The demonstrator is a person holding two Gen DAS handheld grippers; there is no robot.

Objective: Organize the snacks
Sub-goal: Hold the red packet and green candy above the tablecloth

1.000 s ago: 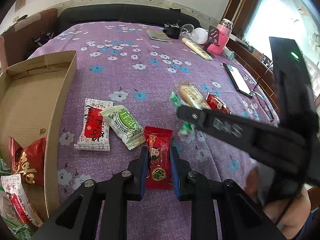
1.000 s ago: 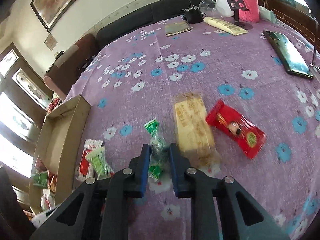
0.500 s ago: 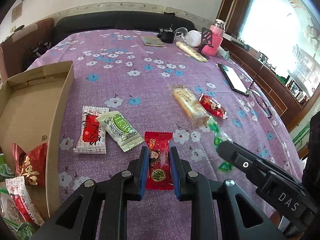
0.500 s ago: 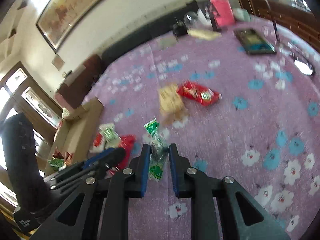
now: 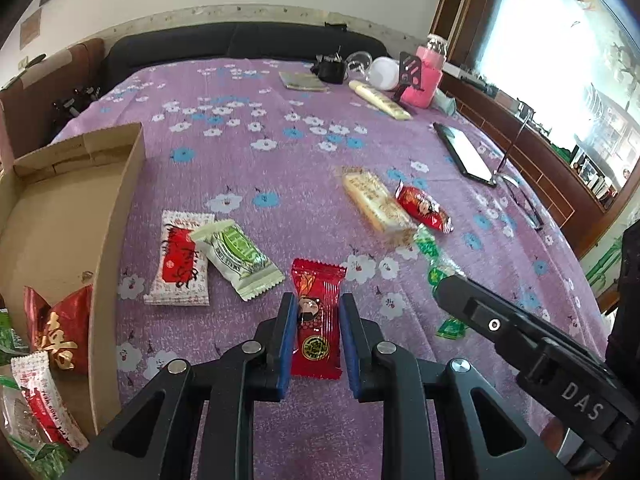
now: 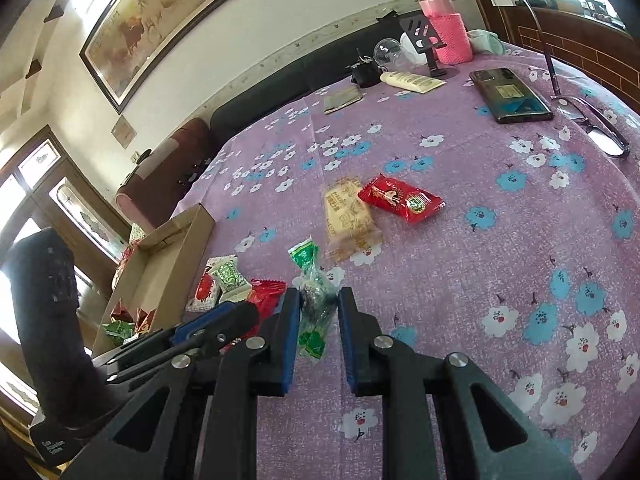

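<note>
The red candy packet [image 5: 317, 324] lies flat on the purple flowered tablecloth [image 5: 280, 168], between the blue pads of the left gripper [image 5: 316, 344], whose jaws are just opening, so the pads look barely clear of its edges. The right gripper [image 6: 318, 334] is clamped on a green twist-wrapped candy [image 6: 314, 304], apparently bound for the cardboard box [image 5: 116, 216] at the left, which already holds several snacks. Between packet and box lie a green-and-white packet [image 5: 236, 258] overlapping a red-and-white one [image 5: 178, 258]; they do not block the way. Farther off, a beige wafer bar [image 5: 376, 202] touches another red packet [image 5: 424, 208]. A phone [image 5: 464, 154] lies well apart.
</note>
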